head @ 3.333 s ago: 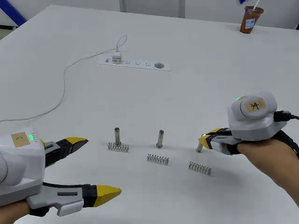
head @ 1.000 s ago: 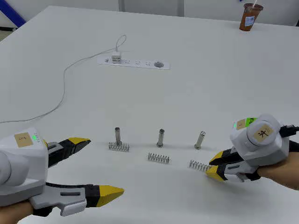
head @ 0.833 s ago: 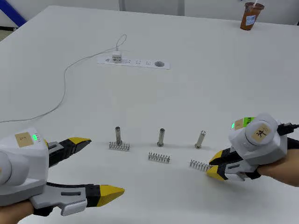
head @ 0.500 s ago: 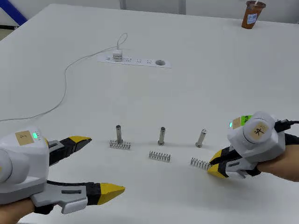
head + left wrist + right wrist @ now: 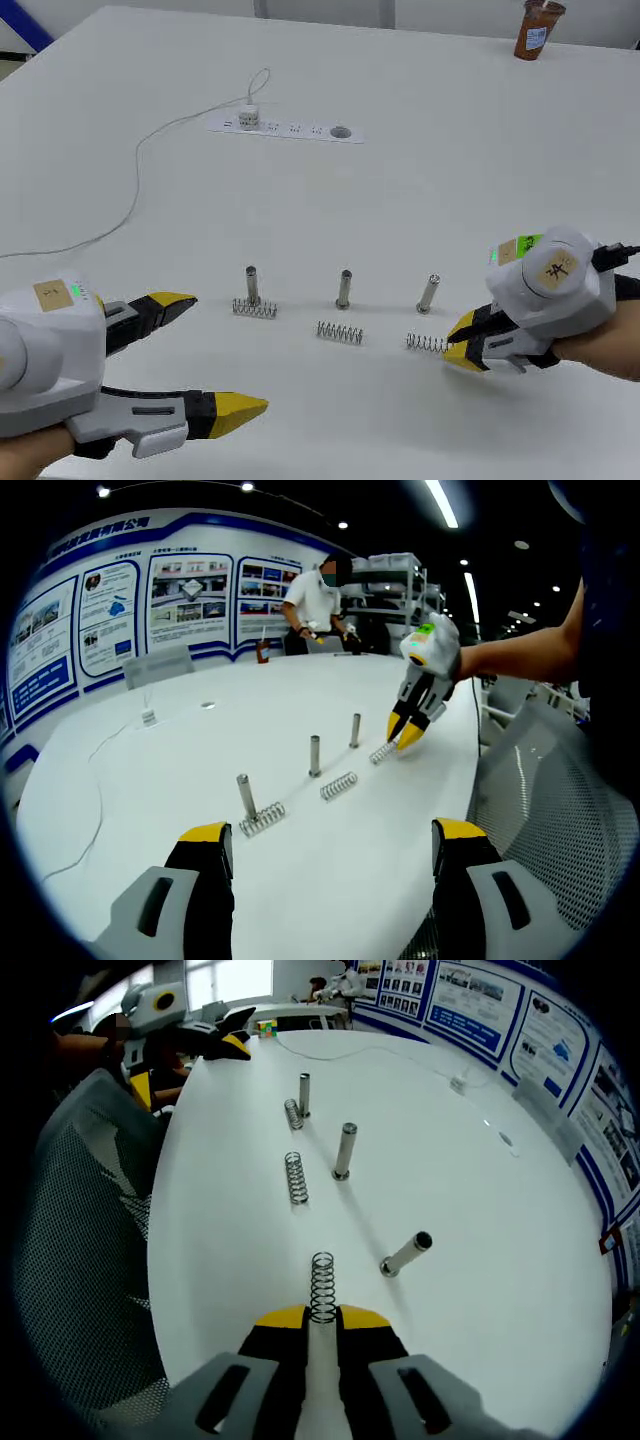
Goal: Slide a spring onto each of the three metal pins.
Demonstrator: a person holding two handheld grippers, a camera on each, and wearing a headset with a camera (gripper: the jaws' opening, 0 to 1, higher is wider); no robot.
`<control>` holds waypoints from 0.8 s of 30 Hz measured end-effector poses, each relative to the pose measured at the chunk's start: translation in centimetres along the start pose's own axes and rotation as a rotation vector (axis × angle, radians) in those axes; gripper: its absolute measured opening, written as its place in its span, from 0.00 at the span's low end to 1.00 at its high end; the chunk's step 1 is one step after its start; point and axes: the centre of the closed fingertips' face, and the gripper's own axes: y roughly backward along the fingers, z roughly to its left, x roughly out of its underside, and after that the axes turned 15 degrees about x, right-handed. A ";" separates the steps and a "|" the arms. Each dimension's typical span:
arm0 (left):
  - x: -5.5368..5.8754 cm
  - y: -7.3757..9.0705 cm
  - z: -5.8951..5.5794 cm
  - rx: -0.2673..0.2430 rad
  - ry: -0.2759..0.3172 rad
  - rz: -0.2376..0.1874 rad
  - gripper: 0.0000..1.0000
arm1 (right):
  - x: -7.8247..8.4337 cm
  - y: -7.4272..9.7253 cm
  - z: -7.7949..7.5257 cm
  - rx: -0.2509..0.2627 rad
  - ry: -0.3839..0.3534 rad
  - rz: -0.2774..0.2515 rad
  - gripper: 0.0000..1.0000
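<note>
White desk (image 5: 400,180) beneath everything. Left hand-held gripper (image 5: 228,352) at the near left, spread wide, holding nothing. Right hand-held gripper (image 5: 458,345) low over the desk, pinched closed on the near end of a spring (image 5: 425,343) lying flat ahead of its tips. Just beyond those tips, three pins (image 5: 345,288) in a row running off toward the left hand-held gripper. Second spring (image 5: 339,332) and third spring (image 5: 254,309) each flat beside a pin, apart from both hand-held grippers.
</note>
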 end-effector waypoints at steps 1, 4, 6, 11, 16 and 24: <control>0.0 0.0 0.0 0.001 0.000 0.000 0.84 | -0.1 0.1 -0.1 0.002 0.002 -0.002 0.12; 0.0 0.0 -0.1 0.003 0.001 -0.001 0.83 | -0.5 0.2 -0.3 0.007 0.004 -0.005 0.12; 0.1 0.0 -0.1 0.003 0.001 -0.001 0.83 | -0.7 0.4 -0.3 0.008 0.005 -0.005 0.12; 0.1 0.1 0.0 0.001 0.003 -0.003 0.83 | -1.0 0.6 -0.4 0.005 0.003 0.004 0.12; 0.2 0.1 0.0 0.000 0.004 -0.006 0.83 | -1.1 0.8 -0.5 -0.002 -0.006 0.017 0.12; 0.2 0.1 0.0 0.002 0.004 -0.006 0.83 | -1.3 1.0 -0.4 -0.007 -0.007 0.026 0.12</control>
